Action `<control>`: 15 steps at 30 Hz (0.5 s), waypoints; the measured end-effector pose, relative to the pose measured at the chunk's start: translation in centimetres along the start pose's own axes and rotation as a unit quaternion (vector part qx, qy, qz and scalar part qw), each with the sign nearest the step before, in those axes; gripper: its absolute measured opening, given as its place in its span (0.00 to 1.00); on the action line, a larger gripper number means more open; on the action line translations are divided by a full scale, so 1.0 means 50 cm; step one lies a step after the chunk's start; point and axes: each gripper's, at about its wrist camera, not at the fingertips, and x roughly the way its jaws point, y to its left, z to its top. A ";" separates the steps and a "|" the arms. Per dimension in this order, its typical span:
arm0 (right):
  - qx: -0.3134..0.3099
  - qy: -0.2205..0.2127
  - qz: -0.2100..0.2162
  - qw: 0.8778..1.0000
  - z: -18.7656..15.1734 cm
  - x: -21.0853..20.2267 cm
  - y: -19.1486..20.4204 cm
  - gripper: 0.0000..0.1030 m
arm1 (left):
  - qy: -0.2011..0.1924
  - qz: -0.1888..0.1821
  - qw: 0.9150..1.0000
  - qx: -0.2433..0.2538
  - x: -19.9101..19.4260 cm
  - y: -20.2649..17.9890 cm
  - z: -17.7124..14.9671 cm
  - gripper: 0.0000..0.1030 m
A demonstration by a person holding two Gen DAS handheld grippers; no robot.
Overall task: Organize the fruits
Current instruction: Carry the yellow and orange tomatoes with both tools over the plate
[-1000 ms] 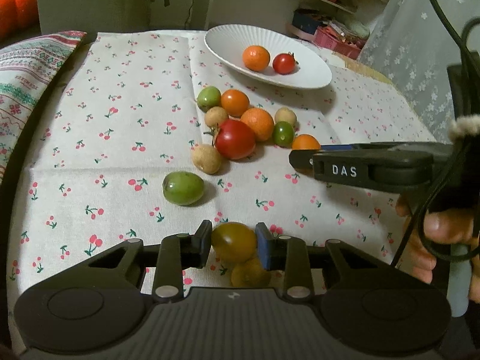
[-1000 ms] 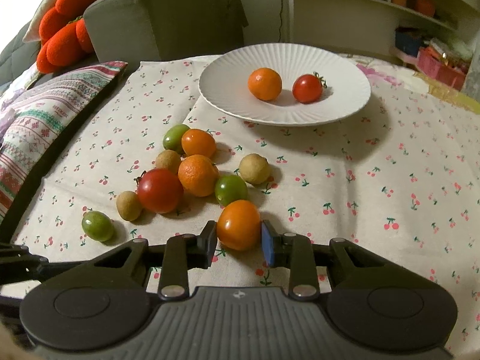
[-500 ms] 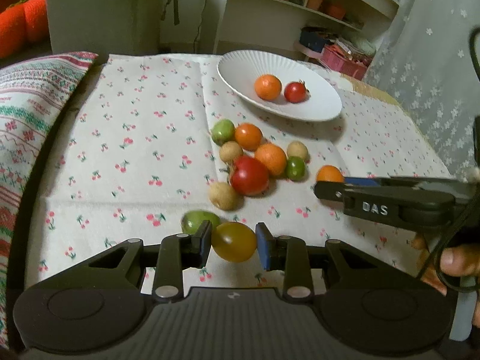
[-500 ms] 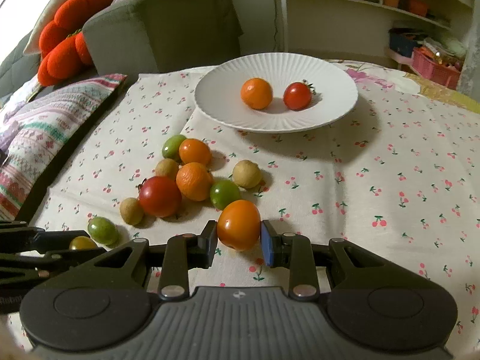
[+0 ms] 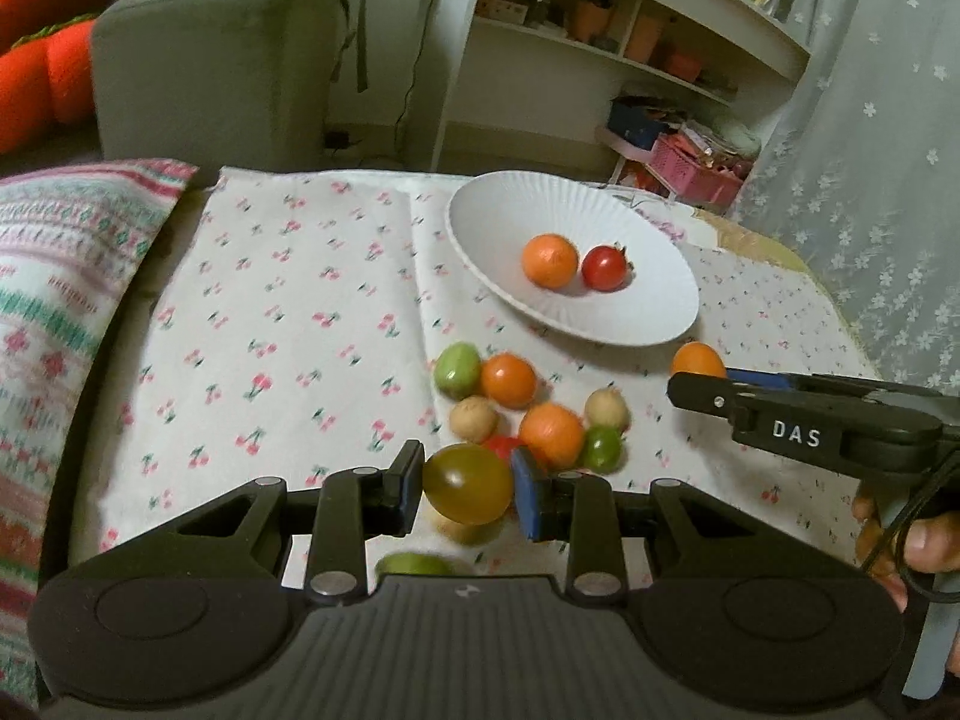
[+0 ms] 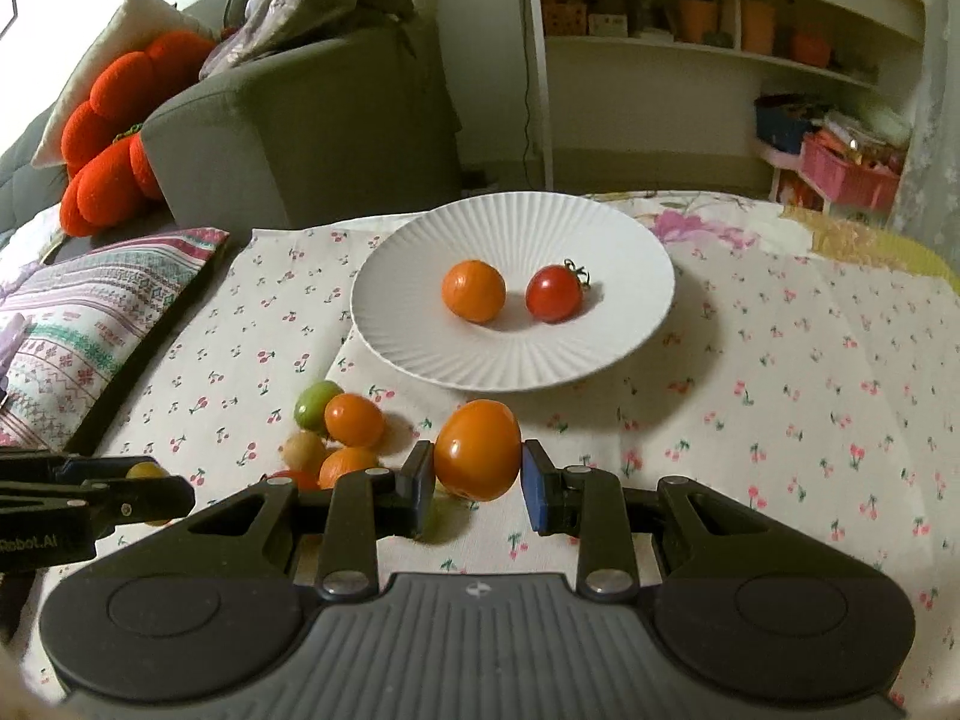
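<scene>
My left gripper (image 5: pixel 467 489) is shut on a yellow-brown tomato (image 5: pixel 468 483) and holds it above the cloth. My right gripper (image 6: pixel 478 474) is shut on an orange tomato (image 6: pixel 477 449), also lifted; both show in the left wrist view (image 5: pixel 696 360). A white ribbed plate (image 5: pixel 492 222) (image 6: pixel 630 240) holds an orange fruit (image 6: pixel 473 290) and a red cherry tomato (image 6: pixel 554 293). A heap of loose fruits lies before the plate: a green one (image 5: pixel 457 369), orange ones (image 5: pixel 507 381), tan ones (image 5: pixel 474 418).
The cherry-print cloth (image 5: pixel 288 300) covers the table. A patterned cushion (image 5: pixel 54 276) lies at the left edge. A grey sofa (image 6: pixel 300 120) and white shelves (image 6: pixel 720 60) stand behind. The left gripper shows at the lower left of the right wrist view (image 6: pixel 90 498).
Both grippers have risen and moved toward the plate with their tomatoes. The loose green and tan fruits near the left gripper have slid under it in view.
</scene>
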 end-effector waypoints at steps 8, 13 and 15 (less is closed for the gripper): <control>0.029 -0.021 0.013 0.999 0.044 0.006 -0.048 0.27 | -0.018 -0.002 0.999 0.039 0.035 -0.046 0.040 0.18; 0.037 -0.026 0.019 0.999 0.072 0.032 -0.075 0.27 | -0.031 0.003 0.998 0.047 0.061 -0.069 0.076 0.18; 0.039 -0.026 0.023 0.999 0.075 0.041 -0.083 0.27 | -0.033 0.002 0.998 0.048 0.075 -0.075 0.087 0.17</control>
